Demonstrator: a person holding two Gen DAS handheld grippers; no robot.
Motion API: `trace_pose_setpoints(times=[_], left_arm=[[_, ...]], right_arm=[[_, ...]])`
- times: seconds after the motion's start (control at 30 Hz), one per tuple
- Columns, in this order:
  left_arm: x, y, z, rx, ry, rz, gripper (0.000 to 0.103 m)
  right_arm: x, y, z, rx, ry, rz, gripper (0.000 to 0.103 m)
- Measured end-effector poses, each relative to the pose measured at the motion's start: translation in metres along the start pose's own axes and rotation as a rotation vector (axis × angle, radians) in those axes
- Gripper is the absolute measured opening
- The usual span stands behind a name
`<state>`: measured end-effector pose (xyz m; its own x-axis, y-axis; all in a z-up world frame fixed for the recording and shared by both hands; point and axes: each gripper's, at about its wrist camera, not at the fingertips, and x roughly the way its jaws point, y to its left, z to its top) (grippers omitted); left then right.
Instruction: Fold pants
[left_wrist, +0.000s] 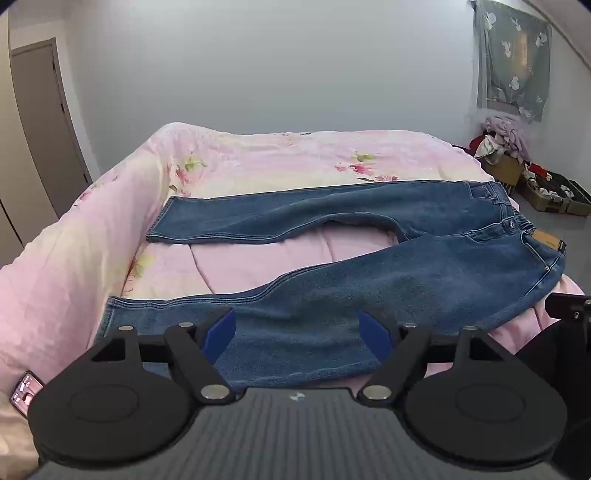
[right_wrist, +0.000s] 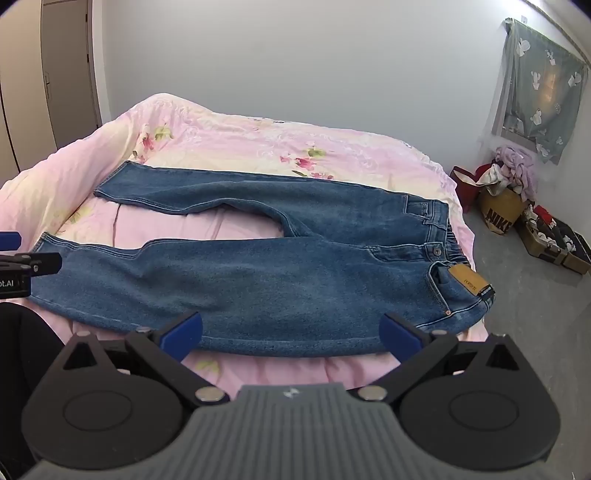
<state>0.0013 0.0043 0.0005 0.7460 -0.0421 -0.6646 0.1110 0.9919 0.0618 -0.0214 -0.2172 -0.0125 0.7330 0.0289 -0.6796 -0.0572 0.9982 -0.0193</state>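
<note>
Blue jeans (left_wrist: 369, 258) (right_wrist: 277, 273) lie spread flat on a pink floral quilt (left_wrist: 277, 155) (right_wrist: 240, 140), waistband to the right, both legs running left with a gap between them. My left gripper (left_wrist: 297, 326) hovers open above the near leg, blue pads wide apart and nothing between them. Over the near edge of the thigh part, my right gripper (right_wrist: 291, 328) is open too, holding nothing. A brown tag (right_wrist: 467, 282) sits at the waistband. The left gripper's edge (right_wrist: 22, 266) shows at the left of the right wrist view.
A phone (left_wrist: 24, 395) lies on the quilt at the near left. Boxes and a bag of clothes (right_wrist: 517, 199) stand on the floor to the right of the bed. A door (left_wrist: 48, 125) is at the far left. A curtain (right_wrist: 539, 85) hangs on the right wall.
</note>
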Motion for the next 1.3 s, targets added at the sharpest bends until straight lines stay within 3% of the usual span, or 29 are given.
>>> trace_pose_setpoints(times=[0.03,0.37,1.3], left_arm=[[0.004,0.008,0.004,-0.025,0.027,-0.017,0.089],[0.002,-0.001,-0.001,0.017,0.009,0.053,0.087],[0.006,0.002,-0.005,0.002,0.019,0.049,0.087]], right_arm=[[0.0,0.0,0.0,0.001,-0.001,0.0,0.098],[-0.001,-0.001,0.001,0.004,0.001,0.003,0.098],[-0.002,-0.004,-0.002,0.016,0.0,0.005,0.098]])
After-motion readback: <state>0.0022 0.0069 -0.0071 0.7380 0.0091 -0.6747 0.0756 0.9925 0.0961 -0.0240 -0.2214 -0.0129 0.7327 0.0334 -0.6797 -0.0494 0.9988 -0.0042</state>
